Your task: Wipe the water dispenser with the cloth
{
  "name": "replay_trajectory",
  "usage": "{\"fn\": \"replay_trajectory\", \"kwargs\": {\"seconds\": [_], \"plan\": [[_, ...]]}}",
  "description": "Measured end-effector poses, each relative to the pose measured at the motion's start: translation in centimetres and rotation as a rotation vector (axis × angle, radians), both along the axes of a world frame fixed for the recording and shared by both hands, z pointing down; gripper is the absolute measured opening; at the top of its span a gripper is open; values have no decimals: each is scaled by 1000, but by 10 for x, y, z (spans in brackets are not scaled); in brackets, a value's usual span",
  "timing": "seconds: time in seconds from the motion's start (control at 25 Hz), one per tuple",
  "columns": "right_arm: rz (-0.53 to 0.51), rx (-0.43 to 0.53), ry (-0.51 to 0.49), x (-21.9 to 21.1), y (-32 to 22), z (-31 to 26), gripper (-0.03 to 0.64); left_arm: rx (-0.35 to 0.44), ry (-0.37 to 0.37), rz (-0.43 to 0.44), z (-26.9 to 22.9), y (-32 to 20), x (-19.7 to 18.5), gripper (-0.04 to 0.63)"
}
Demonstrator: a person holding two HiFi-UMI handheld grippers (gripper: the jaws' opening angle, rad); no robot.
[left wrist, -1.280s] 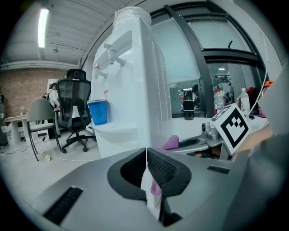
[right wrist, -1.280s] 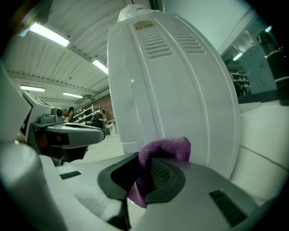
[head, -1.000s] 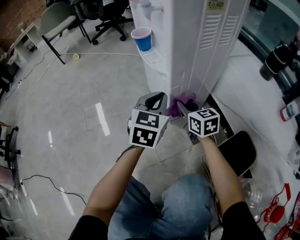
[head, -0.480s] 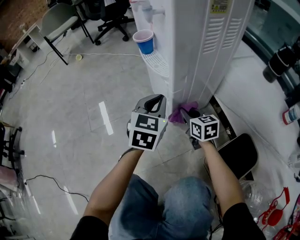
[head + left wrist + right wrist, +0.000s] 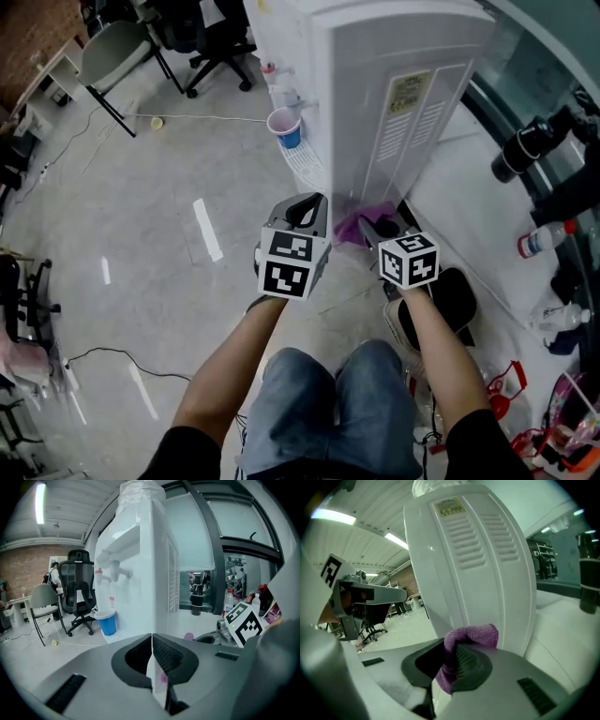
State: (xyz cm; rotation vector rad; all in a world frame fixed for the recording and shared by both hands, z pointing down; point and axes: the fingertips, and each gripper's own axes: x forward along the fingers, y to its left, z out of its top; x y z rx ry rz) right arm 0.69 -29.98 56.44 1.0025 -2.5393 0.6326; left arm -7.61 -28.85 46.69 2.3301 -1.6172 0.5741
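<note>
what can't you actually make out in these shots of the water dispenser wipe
1. Print on the label on the water dispenser: too small in the head view, blurred in the right gripper view.
2. Whether the cloth in the right claw presses on the dispenser: its own folds hide the contact in both views.
3. Contents of the cup: too small in the head view, seen side-on in the left gripper view.

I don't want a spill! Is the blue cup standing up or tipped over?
Standing up. The blue cup sits upright on the drip tray of the water dispenser, its open rim facing up.
</note>
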Motion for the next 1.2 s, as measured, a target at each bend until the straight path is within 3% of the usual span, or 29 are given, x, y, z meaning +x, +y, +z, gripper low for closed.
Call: {"fn": "replay_trajectory", "kwargs": {"seconds": [0.56, 0.88, 1.2], "plan": [[26, 41, 16, 21, 23, -282, 41, -28, 20, 18, -245, 27, 15, 28], [49, 160, 46, 25, 52, -423, 41, 4, 34, -12, -355, 62, -4, 28], [119, 324, 89, 41, 91, -528, 41, 75, 38, -45, -421, 106, -27, 28]]}}
